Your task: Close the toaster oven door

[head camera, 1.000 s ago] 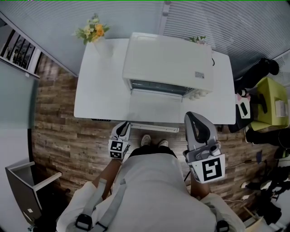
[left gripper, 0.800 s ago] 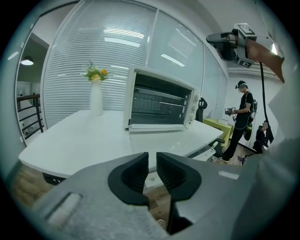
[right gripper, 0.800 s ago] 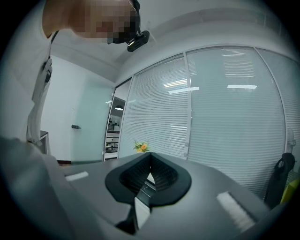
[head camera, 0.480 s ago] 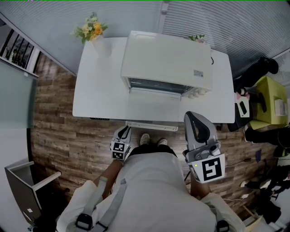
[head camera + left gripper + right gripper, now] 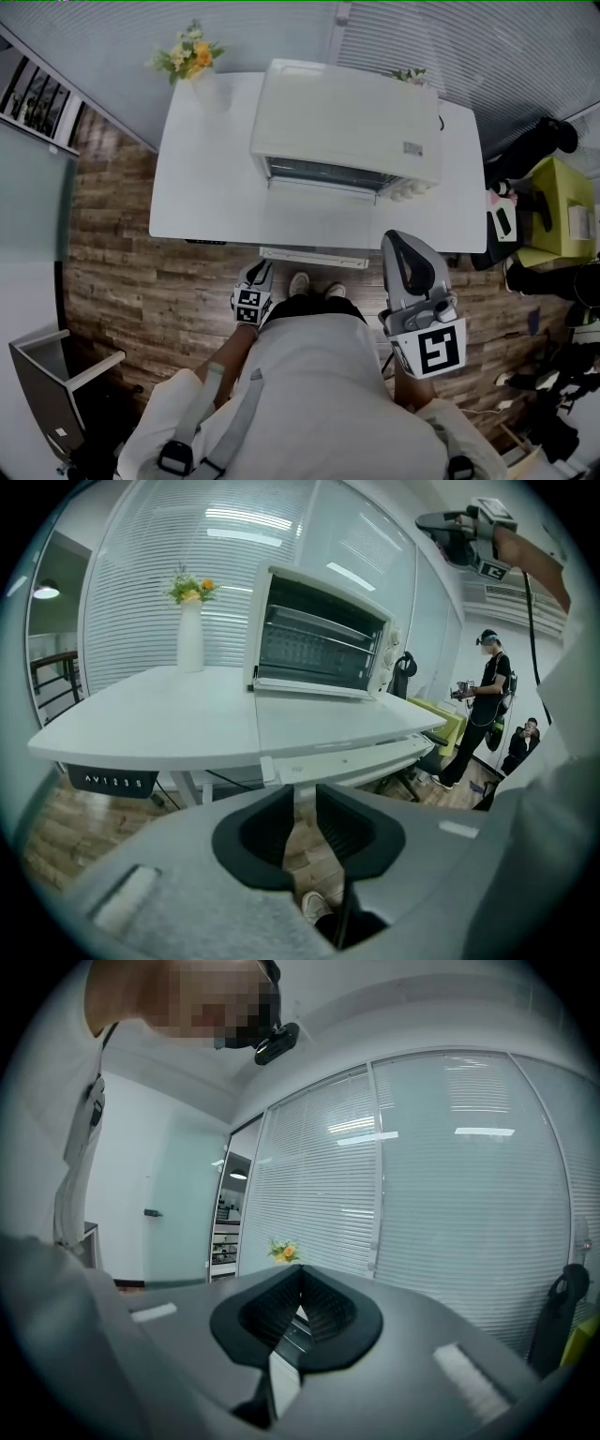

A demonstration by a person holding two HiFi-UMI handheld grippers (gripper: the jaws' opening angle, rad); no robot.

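Your left tongs (image 5: pixel 258 274) have slid lower in the head view since a second ago. They were over the bench's front edge by the door handle and now sit just clear of it, above the wooden floor (image 5: pixel 122 272). Their jaws have just been opening and stand a narrow gap apart, with nothing between them but floor and the tip of your shoe (image 5: pixel 314 907).

On the white bench (image 5: pixel 202 187), the toaster oven (image 5: pixel 347 117) sits at upper centre of the head view. Its long axis runs left to right across the frame, and its mouth faces the bottom edge, towards you. The toaster oven door (image 5: pixel 319 220) is still down and lies flat on the bench. Its handle (image 5: pixel 314 258) juts past the front edge, just right of your left tongs and not touching them.

Your right tongs (image 5: pixel 405 246) have kept their place right of centre, over the bench's front edge. Their tips are pressed together and grip nothing.

A vase of flowers (image 5: pixel 192 66) stands at the bench's upper left corner, well apart from the oven.
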